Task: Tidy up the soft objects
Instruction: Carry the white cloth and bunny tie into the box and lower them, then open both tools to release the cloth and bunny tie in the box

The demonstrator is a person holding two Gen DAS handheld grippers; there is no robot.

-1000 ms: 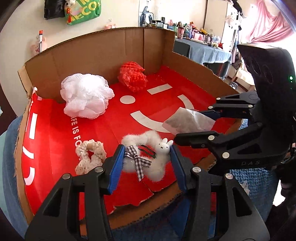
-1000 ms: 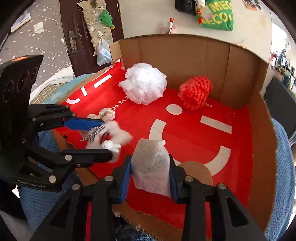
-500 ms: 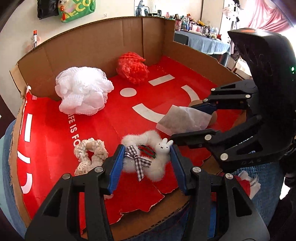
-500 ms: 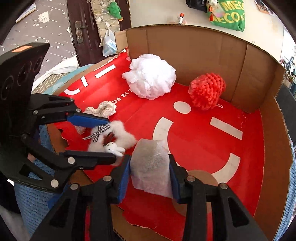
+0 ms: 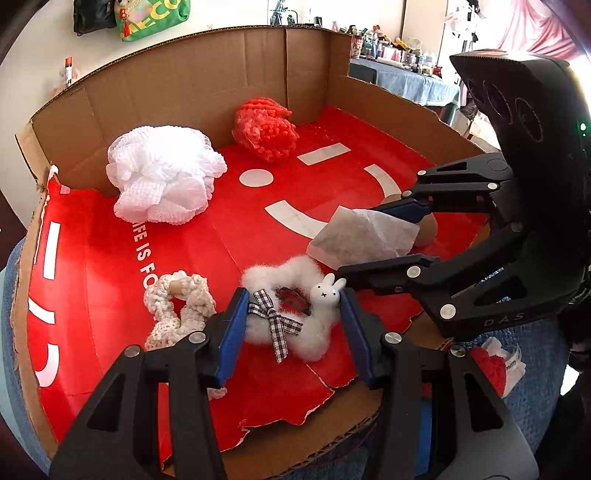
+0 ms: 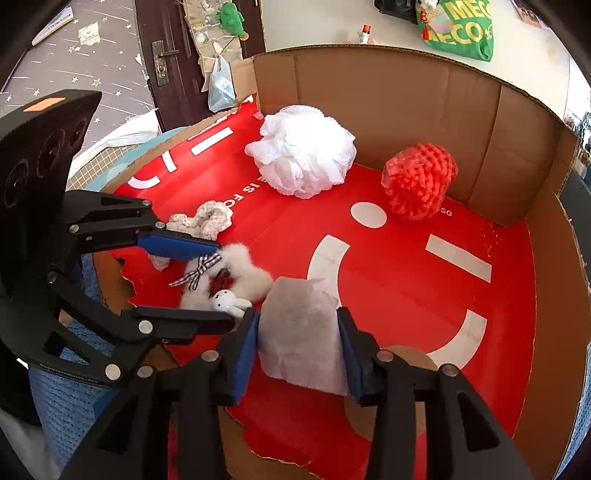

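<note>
Our left gripper [image 5: 293, 328] pinches the fluffy scrunchie [image 5: 291, 295] at the box's [image 5: 207, 85] near edge; the right gripper [image 6: 297, 339] pinches the sachet [image 6: 299, 328] just right of it. Since a second ago both lifted slightly, grips unchanged: both ready to place.

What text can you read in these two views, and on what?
"LIFE IS FO", cut off: red box floor.
"DAS": right hand-held gripper body.
"MEG" over "ECO", partial: green bag.
"mith", partial: white tag.
Left hand-held gripper body lettering: too blurred.
</note>
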